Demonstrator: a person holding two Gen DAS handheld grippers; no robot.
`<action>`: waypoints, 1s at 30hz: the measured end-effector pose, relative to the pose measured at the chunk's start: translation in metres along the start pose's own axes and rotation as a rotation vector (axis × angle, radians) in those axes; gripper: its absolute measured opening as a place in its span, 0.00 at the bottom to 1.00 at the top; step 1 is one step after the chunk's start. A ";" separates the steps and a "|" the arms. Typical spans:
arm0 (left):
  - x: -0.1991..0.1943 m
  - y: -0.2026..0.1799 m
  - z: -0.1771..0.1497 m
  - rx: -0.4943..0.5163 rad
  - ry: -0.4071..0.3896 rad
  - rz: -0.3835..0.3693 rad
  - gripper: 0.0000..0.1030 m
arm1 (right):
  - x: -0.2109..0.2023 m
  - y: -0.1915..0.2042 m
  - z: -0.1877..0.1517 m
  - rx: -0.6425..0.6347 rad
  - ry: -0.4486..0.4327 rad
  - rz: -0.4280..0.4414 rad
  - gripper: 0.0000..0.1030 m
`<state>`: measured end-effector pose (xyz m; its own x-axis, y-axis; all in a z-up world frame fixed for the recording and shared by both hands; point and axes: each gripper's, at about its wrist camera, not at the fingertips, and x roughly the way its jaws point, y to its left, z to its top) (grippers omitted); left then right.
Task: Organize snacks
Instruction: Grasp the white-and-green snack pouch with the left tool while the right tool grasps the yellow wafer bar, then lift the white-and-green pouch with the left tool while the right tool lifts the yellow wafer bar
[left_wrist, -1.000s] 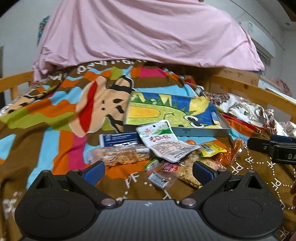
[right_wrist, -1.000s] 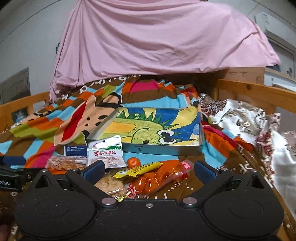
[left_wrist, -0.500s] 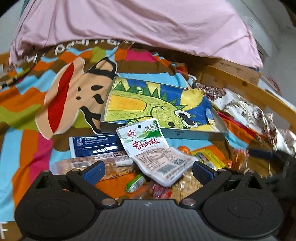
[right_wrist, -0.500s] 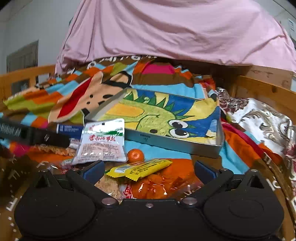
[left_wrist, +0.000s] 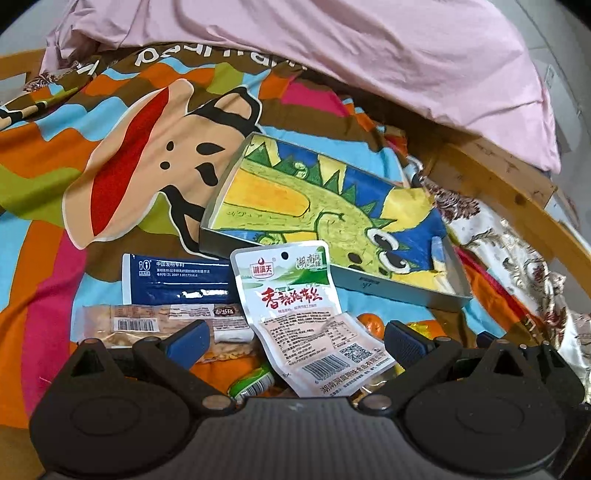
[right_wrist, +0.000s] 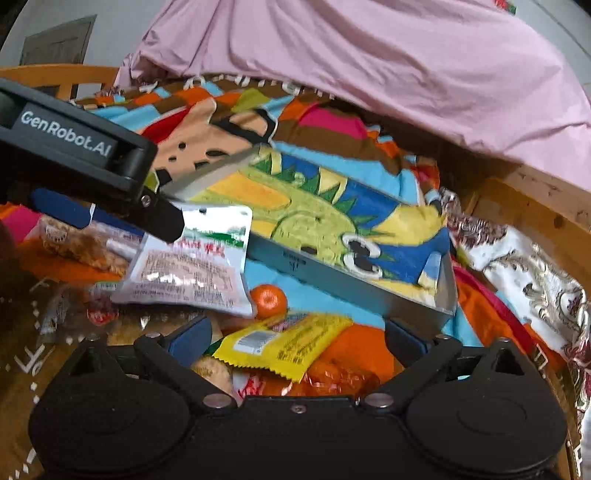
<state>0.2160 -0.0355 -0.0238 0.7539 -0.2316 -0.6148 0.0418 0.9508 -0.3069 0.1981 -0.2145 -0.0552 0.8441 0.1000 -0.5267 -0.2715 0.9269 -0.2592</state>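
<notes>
A pile of snacks lies on a colourful bedspread in front of a metal tray (left_wrist: 354, 280) with a dinosaur picture inside; the tray also shows in the right wrist view (right_wrist: 354, 284). My left gripper (left_wrist: 295, 341) is open over a white seaweed packet (left_wrist: 295, 306), a clear nut bar (left_wrist: 147, 325) and a blue packet (left_wrist: 177, 280). My right gripper (right_wrist: 299, 336) is open above a yellow packet (right_wrist: 284, 343), with a small orange (right_wrist: 269, 301) just beyond. The left gripper's body (right_wrist: 74, 155) shows at the left over the white packet (right_wrist: 192, 269).
A pink sheet (left_wrist: 332, 48) is heaped behind the tray. A wooden bed rail (left_wrist: 517, 195) and a floral cloth (right_wrist: 535, 277) lie to the right. An orange wrapped snack (right_wrist: 340, 373) and a green candy (left_wrist: 251, 380) sit near the fingers.
Both grippers have moved forward and tilted down over the snack pile. The left gripper now reaches into the right wrist view above the white packet. Both stay open.
</notes>
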 end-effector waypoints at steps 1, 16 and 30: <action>0.002 -0.002 0.000 0.003 0.008 0.010 1.00 | 0.000 -0.003 0.000 0.013 0.013 0.010 0.92; 0.052 -0.024 0.013 -0.072 0.178 0.100 1.00 | 0.010 -0.056 0.006 0.023 -0.011 0.114 0.93; 0.098 -0.051 0.022 -0.071 0.344 0.181 0.99 | 0.041 -0.060 -0.001 0.149 0.088 0.193 0.70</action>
<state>0.3019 -0.1024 -0.0523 0.4807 -0.1280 -0.8675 -0.1266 0.9688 -0.2132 0.2485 -0.2660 -0.0617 0.7384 0.2543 -0.6246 -0.3469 0.9375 -0.0285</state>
